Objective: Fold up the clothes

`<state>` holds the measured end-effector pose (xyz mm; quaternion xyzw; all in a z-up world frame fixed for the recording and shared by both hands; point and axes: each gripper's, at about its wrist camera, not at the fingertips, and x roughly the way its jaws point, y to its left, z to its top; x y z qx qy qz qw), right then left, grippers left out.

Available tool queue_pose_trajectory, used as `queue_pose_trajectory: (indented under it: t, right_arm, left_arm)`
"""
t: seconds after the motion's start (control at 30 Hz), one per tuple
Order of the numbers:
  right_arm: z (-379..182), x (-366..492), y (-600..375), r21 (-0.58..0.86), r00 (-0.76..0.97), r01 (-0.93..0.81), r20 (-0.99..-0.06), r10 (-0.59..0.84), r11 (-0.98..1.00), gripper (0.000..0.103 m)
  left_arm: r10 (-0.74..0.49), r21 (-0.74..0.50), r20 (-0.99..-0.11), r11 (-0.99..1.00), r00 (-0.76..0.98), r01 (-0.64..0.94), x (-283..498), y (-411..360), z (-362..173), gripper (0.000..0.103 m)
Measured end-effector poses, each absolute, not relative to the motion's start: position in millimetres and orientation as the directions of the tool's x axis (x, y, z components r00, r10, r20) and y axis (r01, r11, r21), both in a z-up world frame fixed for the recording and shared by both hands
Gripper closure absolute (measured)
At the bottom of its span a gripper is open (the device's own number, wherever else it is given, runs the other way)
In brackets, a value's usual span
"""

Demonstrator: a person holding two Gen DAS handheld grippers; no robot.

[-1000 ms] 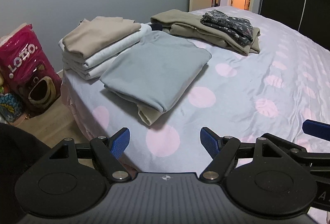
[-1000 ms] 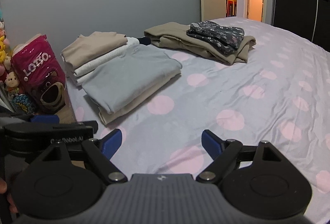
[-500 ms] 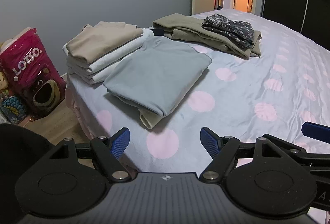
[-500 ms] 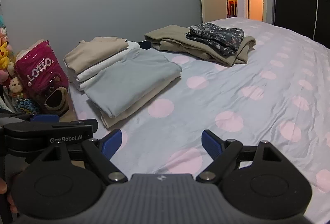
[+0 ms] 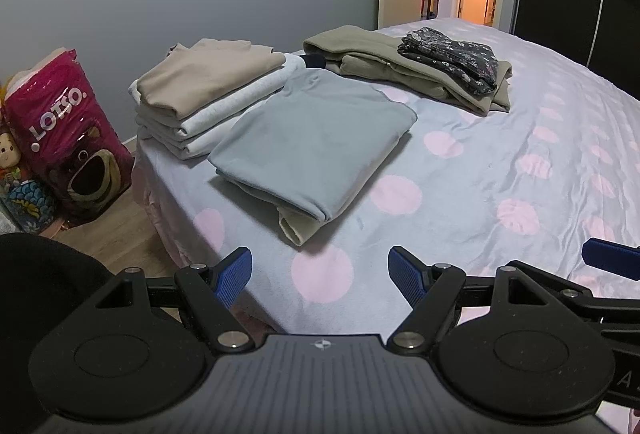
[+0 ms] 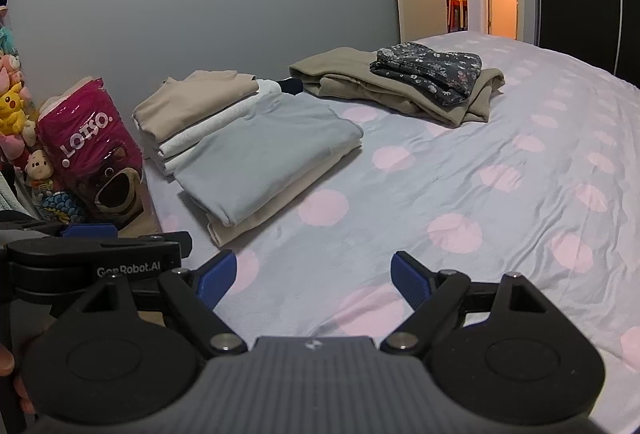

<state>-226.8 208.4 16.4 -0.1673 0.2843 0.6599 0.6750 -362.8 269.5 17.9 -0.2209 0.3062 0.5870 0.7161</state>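
Left hand-held gripper (image 5: 320,272): held wide apart, empty.
Right hand-held gripper (image 6: 314,274): held wide apart, empty.
Grey folded garment (image 5: 316,138): laid on the bed (image 5: 500,162).

Bedsheet (image 6: 460,194) ahead of my right gripper (image 6: 308,276) lies bare; open passage across the near and right side. My left gripper (image 5: 320,274) has bare sheet just in front, then the grey folded top (image 5: 316,138) blocks. Beige-and-white stack (image 5: 208,86) crowds the left edge. Olive pile (image 5: 400,70) with dark floral garment (image 5: 452,58) blocks the far middle.
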Motion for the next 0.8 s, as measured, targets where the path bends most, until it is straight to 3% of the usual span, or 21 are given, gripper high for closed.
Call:
queue_pose_trajectory:
  t: [0.8]
  right_arm:
    - [15.4,-227.7,208.7,0.165,-0.048,-0.984,-0.613,0.789,0.068,0.017]
  left_arm:
    - [0.697,0.033,-0.705,0.212,0.127,-0.977,-365.6,270.4,18.0,0.029]
